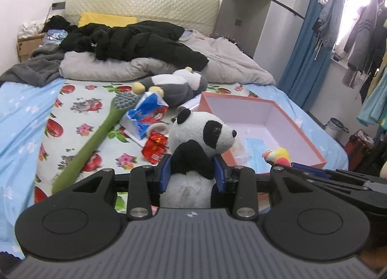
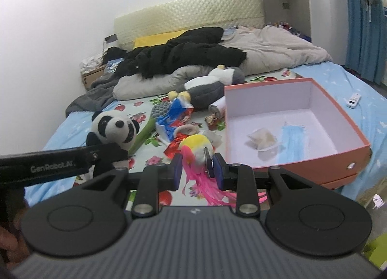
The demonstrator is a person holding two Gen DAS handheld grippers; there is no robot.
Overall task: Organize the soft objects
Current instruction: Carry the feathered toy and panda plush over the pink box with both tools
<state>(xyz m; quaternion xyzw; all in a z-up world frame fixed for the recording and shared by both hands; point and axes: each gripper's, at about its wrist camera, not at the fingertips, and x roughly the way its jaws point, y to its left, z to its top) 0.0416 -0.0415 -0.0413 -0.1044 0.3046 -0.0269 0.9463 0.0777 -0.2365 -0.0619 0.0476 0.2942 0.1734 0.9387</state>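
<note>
While both grippers hang above a cluttered bed, each carries one soft toy toward an open box.

Left gripper [image 1: 192, 172]: partly closed, its blue pads pressing the body of a panda plush [image 1: 200, 138], which sits upright between them, clear of the sheet.

Right gripper [image 2: 197, 170]: narrowed further, clamped on a small yellow bird toy [image 2: 196, 149] with pink feathers trailing below the pads.

Box [image 2: 348, 119]: orange outside, pale inside, lying open on the bed's right side; a blue face mask [image 2: 291, 142] and a crumpled white packet [image 2: 262, 139] lie on its floor.

Bed [image 1: 21, 119]: floral and blue sheet. A grey penguin plush [image 1: 176, 85], a green long-handled massager [image 1: 96, 138] and red and blue wrappers [image 1: 147, 119] lie loose left of the box.

Step in hand: by my reading, the carry stage; two toys are lifted and neither is yet over the box.

Next move: probably bring each toy above the box's opening, lower it past the rim, then spread the pads. The panda is bulky, so it wants the free space away from the mask.
</note>
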